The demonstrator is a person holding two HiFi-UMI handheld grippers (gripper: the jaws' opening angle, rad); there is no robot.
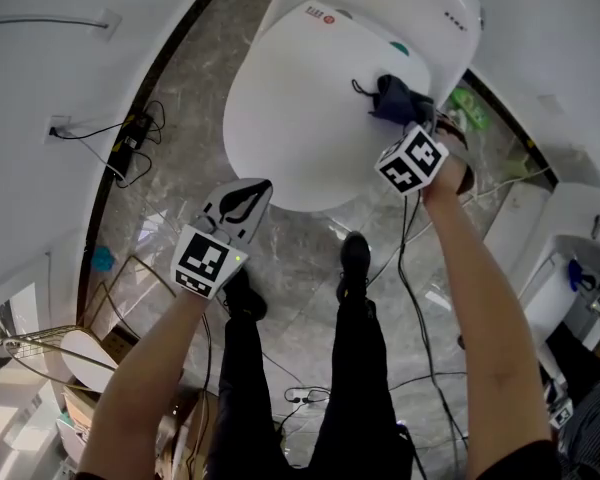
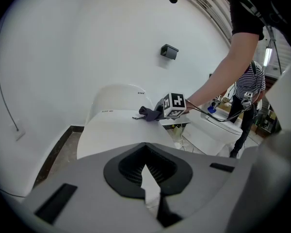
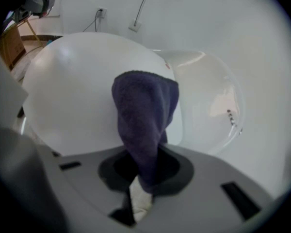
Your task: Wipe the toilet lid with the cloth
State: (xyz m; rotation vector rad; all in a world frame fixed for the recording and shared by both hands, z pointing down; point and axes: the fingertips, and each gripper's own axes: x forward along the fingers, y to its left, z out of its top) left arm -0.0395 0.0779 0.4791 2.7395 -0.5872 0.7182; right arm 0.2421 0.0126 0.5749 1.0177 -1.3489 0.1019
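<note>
**Head view.** The white toilet lid (image 1: 300, 118) is closed and fills the upper middle, above a grey marble floor (image 1: 300, 253). The dark cloth (image 1: 393, 96) lies bunched on the lid's far right edge, close to the hinge end. The right gripper (image 1: 408, 118) reaches in from the right and meets the cloth there. The left gripper (image 1: 250, 198) hangs over the lid's near left edge, its pointed jaws pressed together.

**Left gripper view.** The left gripper (image 2: 145, 154) has its ribbed black pads meeting at the tip, with nothing between them. Beyond it the toilet lid (image 2: 111, 130) stretches away. At the lid's far right edge sits the cloth (image 2: 148, 113), just beside the right gripper's marker cube (image 2: 174, 105). A second toilet (image 2: 211, 130) stands to the right.

**Right gripper view.** The right gripper (image 3: 144, 176) is clamped on the cloth (image 3: 145, 113), which stands up out of the jaws as a dark blue-purple fold. The toilet lid (image 3: 70, 91) spreads behind it to the left, and the toilet's rear housing (image 3: 206, 96) lies to the right.
</note>
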